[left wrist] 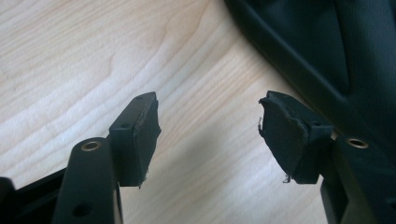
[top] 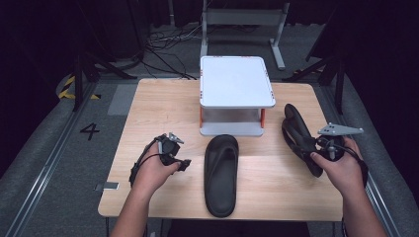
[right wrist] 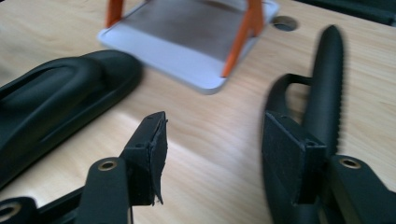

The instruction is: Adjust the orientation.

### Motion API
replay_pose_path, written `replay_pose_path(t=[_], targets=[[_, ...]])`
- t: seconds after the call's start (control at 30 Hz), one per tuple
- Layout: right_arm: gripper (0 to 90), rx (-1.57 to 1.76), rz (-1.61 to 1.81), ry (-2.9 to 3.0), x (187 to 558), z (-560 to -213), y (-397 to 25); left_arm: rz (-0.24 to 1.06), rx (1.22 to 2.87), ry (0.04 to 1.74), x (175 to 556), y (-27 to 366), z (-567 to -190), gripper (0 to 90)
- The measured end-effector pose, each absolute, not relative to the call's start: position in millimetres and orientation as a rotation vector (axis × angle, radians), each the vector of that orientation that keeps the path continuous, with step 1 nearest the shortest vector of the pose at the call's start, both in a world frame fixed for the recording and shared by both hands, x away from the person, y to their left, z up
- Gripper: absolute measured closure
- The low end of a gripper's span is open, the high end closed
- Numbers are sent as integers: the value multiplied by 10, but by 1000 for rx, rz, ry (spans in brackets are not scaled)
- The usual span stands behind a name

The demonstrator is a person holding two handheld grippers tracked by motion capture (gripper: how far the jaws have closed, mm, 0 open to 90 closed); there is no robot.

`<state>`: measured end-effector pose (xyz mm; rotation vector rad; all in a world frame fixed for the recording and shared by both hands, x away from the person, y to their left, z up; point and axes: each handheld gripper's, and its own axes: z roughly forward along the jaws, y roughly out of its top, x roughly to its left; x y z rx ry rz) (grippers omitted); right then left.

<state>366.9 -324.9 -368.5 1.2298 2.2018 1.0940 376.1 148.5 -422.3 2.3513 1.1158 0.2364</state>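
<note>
Evidently the work had barely begun: both black slippers lay on the wooden table (top: 148, 98), neither yet on the white two-tier rack (top: 237, 81) at upper centre. One slipper (top: 221, 173) lay flat at lower centre; the other slipper (top: 296, 133) stood on edge at right. The left gripper (top: 173, 150) hung spread beside the first, holding nothing. The right gripper (top: 323, 145) was parted too, one jaw against the tilted slipper, not clamped.

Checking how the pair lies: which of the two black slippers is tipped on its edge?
The black rubber slipper by the right gripper, at the table's right side: it stands on edge. The other black slipper lies flat, mid-table.
</note>
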Motion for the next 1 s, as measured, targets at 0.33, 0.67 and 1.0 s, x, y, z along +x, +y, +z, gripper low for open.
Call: replay_pose_path(t=[0.33,0.67,1.0], targets=[[399,1329,1109,2052,3940,-3736,-3609,213,2360,1109,3625,1577,-4267,347],[408,1410,1059,2062,4179,-4006,-3612,228,2357,1135,3533,1668,-4280,347],[637,1468,1140,2093,4182,-4011,-3608,235,2360,1142,3517,1657,-4300,347]])
